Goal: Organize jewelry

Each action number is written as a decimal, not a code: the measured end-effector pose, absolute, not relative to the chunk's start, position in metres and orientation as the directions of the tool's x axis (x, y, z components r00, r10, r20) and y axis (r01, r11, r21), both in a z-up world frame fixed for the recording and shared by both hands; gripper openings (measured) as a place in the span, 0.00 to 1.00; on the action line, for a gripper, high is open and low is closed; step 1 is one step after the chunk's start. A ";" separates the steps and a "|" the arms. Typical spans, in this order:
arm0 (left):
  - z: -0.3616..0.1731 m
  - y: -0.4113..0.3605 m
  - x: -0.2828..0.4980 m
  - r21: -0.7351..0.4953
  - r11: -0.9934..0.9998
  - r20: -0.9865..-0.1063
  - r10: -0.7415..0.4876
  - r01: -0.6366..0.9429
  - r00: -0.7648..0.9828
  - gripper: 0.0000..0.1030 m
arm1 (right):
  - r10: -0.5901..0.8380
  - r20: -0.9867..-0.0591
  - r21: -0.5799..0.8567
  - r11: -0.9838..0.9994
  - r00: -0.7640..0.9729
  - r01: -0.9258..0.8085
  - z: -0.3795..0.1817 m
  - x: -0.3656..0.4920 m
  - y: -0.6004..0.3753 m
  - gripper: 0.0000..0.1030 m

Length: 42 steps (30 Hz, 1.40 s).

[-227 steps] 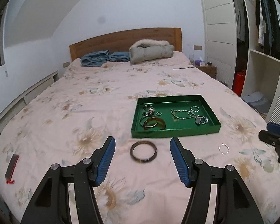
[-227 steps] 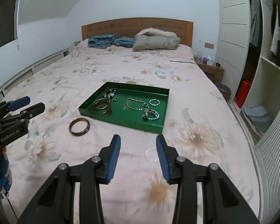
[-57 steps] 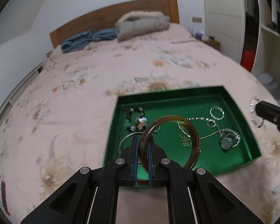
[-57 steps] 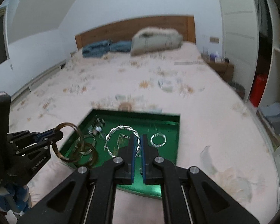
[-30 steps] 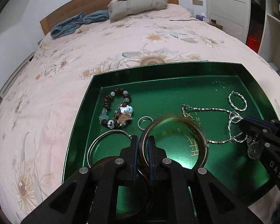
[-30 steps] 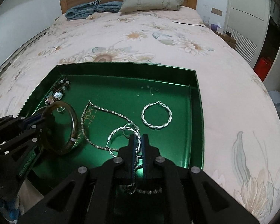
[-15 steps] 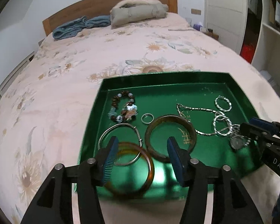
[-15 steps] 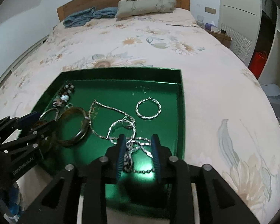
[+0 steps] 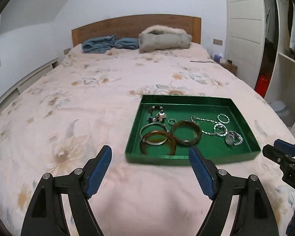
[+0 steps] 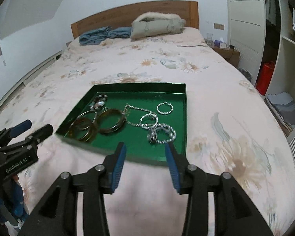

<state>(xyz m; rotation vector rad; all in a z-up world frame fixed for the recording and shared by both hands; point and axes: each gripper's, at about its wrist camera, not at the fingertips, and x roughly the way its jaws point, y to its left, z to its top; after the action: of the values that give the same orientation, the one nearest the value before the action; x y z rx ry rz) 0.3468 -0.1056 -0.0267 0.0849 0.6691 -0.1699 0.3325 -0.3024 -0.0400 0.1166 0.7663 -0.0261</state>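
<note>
A shallow green tray (image 9: 243, 118) with a low rim sits on the floral pink bedspread (image 9: 88, 102) of the bed, and all the jewelry in view lies inside it. At its near left, a translucent amber bangle (image 9: 158, 141) overlaps a thin silver bangle (image 9: 152, 129); just right of them a darker, thicker brown bangle (image 9: 186, 132) lies flat, touching the amber one. Toward the far left corner sits a beaded bracelet (image 9: 156, 114) of dark and pale beads, with a small silver ring (image 9: 171, 121) beside it. On the right half, a silver chain necklace (image 9: 203, 121) trails across the green floor toward a twisted silver hoop (image 9: 223, 118), a second twisted hoop (image 9: 219, 128), and a silver wristwatch (image 9: 233, 138) near the front right. The left gripper (image 9: 150, 161) hangs above the bedspread just short of the tray's near edge, its blue-padded jaws spread wide and holding nothing. The right gripper (image 10: 144, 162) hovers over the tray's near rim, jaws likewise parted and empty. At the headboard (image 9: 135, 26) lie blue clothes (image 9: 108, 44) and a fur-trimmed coat (image 9: 165, 38).
</note>
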 end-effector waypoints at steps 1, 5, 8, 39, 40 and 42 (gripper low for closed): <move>-0.024 -0.102 0.337 0.023 0.983 -0.619 -0.127 0.180 0.775 0.78 | 0.017 -0.689 0.094 0.993 0.724 0.066 -0.038 0.325 -0.300 0.42; -0.017 -0.091 0.299 0.064 0.984 -0.608 -0.093 0.166 0.789 0.80 | 0.017 -0.674 0.088 0.994 0.738 0.058 -0.031 0.288 -0.290 0.44; -0.014 -0.083 0.273 0.076 0.985 -0.598 -0.081 0.157 0.797 0.81 | 0.011 -0.664 0.076 0.996 0.748 0.053 -0.026 0.261 -0.284 0.44; 0.029 -0.036 0.086 0.100 0.985 -0.451 -0.084 0.144 0.889 0.98 | -0.059 -0.573 -0.018 0.998 0.817 0.060 0.006 0.082 -0.253 0.64; 0.029 -0.035 0.082 0.102 0.984 -0.449 -0.085 0.145 0.890 0.98 | -0.061 -0.571 -0.018 0.998 0.819 0.062 0.006 0.078 -0.253 0.64; 0.030 -0.035 0.077 0.108 0.983 -0.446 -0.085 0.148 0.891 0.99 | -0.066 -0.566 -0.020 0.998 0.821 0.066 0.007 0.073 -0.255 0.64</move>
<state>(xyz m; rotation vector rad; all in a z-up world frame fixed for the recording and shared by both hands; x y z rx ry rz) 0.0768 -0.0354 0.0296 0.1405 0.4560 -0.1217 0.0729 -0.2547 0.0067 0.0005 0.6028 -0.0705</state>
